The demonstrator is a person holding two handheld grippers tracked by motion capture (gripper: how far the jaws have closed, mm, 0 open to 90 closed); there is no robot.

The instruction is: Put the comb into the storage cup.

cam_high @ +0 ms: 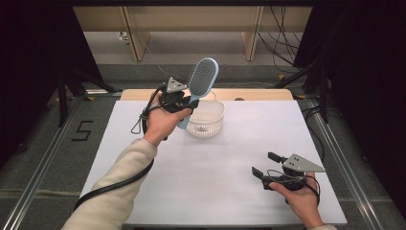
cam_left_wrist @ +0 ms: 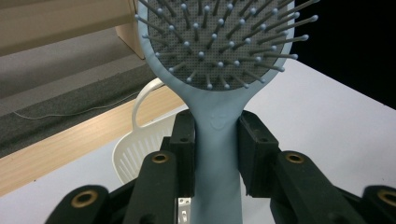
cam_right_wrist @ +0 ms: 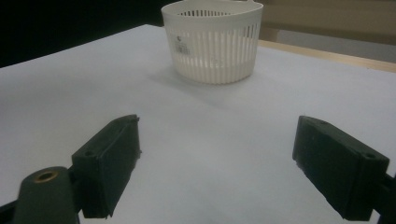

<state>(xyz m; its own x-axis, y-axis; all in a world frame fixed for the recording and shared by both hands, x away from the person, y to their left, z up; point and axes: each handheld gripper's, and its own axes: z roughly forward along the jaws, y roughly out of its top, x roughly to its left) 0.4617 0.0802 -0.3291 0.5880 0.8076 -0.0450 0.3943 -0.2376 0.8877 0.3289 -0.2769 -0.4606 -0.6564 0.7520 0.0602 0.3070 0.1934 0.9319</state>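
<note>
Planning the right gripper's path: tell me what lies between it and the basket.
Nothing: bare white table runs from the open right gripper to the basket, clearest in the right gripper view.

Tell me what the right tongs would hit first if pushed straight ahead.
Probably the white basket: the right tongs, jaws open and empty, point at it, with bare table between. Depth is hard to judge.

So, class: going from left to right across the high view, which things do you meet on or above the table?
Left tool gripping the blue hairbrush → white basket → right tool, open and empty.
</note>
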